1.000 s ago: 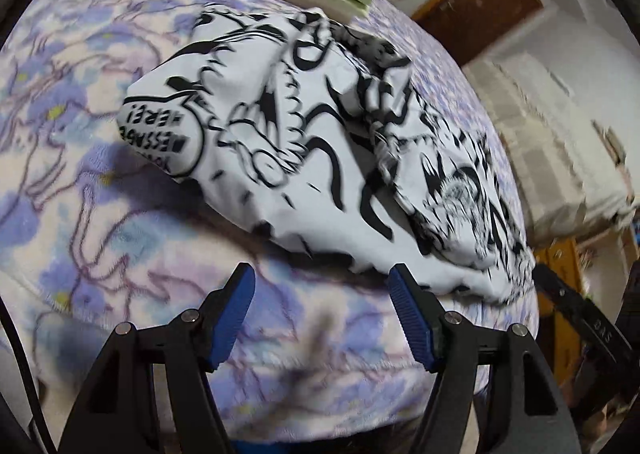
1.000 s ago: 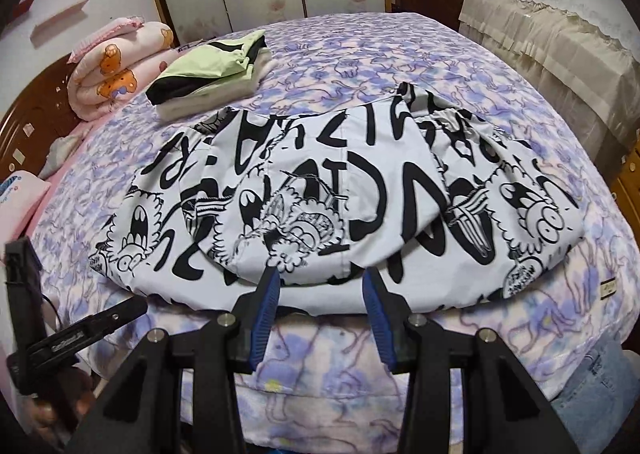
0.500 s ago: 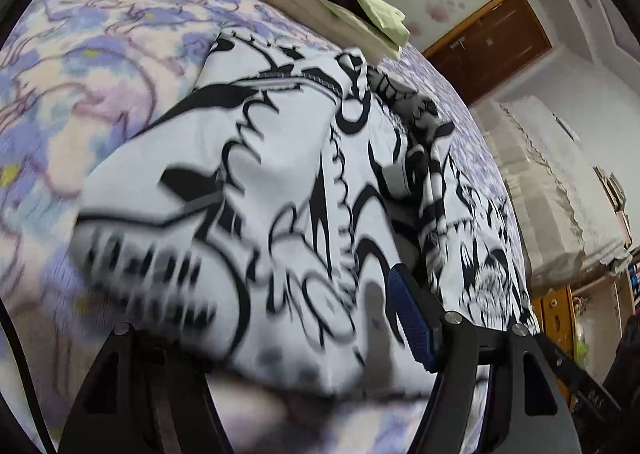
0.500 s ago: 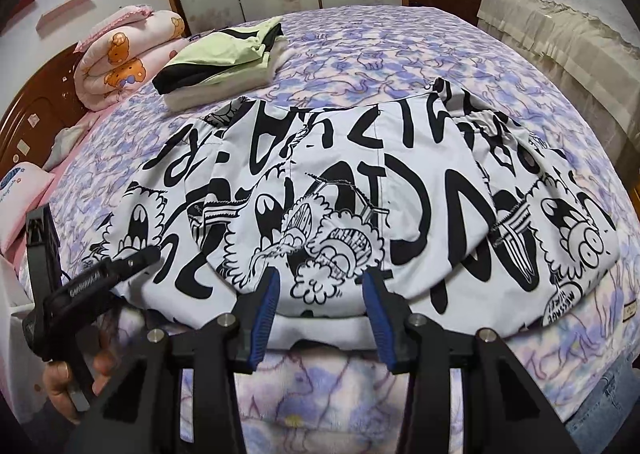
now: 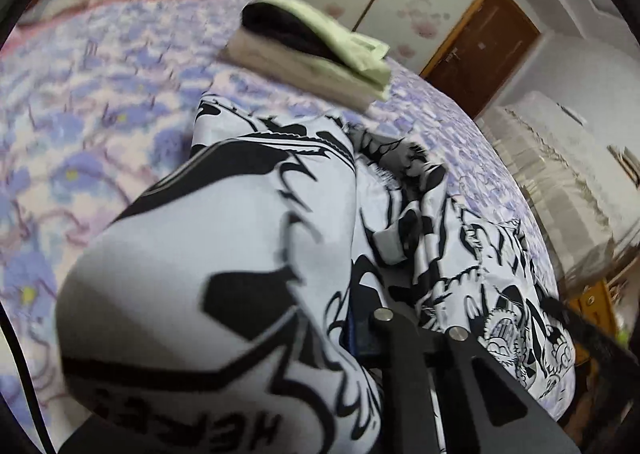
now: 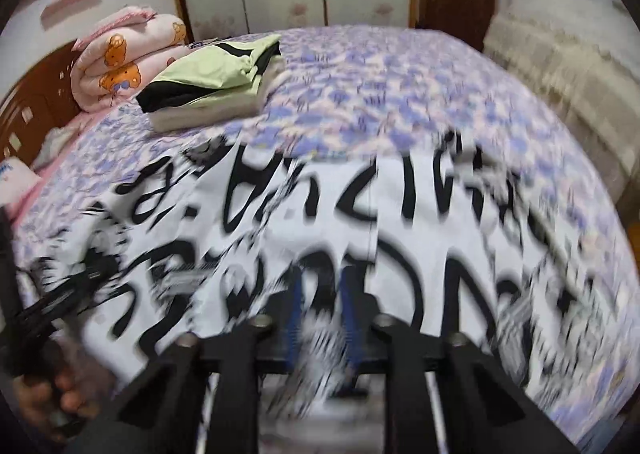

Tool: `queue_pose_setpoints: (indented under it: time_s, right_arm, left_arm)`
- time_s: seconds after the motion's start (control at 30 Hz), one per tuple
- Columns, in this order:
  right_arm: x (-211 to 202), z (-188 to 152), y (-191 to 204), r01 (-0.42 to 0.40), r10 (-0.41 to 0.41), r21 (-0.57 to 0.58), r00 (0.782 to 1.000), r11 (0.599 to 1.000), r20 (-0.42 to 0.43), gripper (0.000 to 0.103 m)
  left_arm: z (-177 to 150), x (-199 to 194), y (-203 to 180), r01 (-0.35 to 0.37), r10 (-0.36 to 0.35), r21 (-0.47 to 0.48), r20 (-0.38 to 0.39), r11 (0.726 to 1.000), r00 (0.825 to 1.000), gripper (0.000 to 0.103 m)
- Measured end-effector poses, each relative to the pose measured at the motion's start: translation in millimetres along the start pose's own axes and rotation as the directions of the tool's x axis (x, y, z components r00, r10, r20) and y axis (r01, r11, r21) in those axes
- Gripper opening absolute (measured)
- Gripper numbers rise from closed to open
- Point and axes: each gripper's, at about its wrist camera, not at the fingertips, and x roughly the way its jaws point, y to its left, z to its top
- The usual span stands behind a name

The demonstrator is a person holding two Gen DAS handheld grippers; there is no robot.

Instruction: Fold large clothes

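My right gripper [image 6: 320, 318] has its blue-padded fingers [image 6: 294, 314] drawn close together with a fold of the large white garment with black cartoon print [image 6: 360, 238] pinched between them; the cloth bunches in the narrow gap, though motion blur smears the detail. My left gripper [image 5: 356, 330] is mostly buried: a raised swell of the same garment [image 5: 200, 274] drapes over its left finger and hides it, and I see only one blue pad [image 5: 352, 334] pressed against the fabric. I cannot tell how far its jaws are apart or whether they grip.

The garment lies spread across the near half of the bed with the purple-and-white floral cover [image 6: 400, 93], its near edge lifted at both grippers.

The right wrist view alone shows the left gripper from outside [image 6: 52, 302], a black frame at the garment's left edge with the person's hand [image 6: 48, 398] below it, and the rolled pink blanket with orange bears [image 6: 124, 57] by the brown wooden headboard [image 6: 36, 109]. Both views show the folded stack of pale green, black and cream clothes [image 5: 312, 49], lying beyond the garment and apart from it. The left wrist view alone shows the garment's crumpled middle folds [image 5: 408, 189] and the lettering on the raised cloth.
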Motion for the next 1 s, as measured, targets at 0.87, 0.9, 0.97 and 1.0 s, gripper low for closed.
queue_pose_setpoints:
  time_s: [0.87,0.9,0.97,1.0]
  right_arm:
    - [51,1,-89,-0.376,0.438,0.247,0.851,0.893,-0.288,0.006]
    - [37,1,-108,-0.343,0.405,0.252,0.875,0.905,-0.264,0.006]
    - [13,-1,-143,-0.261,0.321,0.258,0.919,0.930,-0.228,0.006]
    - [-1,-4,-162,-0.220,0.278,0.267,0.939,0.938,-0.202,0.006]
  left_arm:
    - [4,-53,-237,0.021,-0.078,0.491,0.098,0.871,0.992,0.010]
    - [2,-51,-245,0.022,-0.080,0.497,0.095,0.868,0.992,0.010]
    - [-3,-44,-269,0.033,-0.086,0.509,0.081,0.860,0.993,0.010]
    - [-6,-38,-284,0.043,-0.093,0.518,0.070,0.855,0.993,0.010]
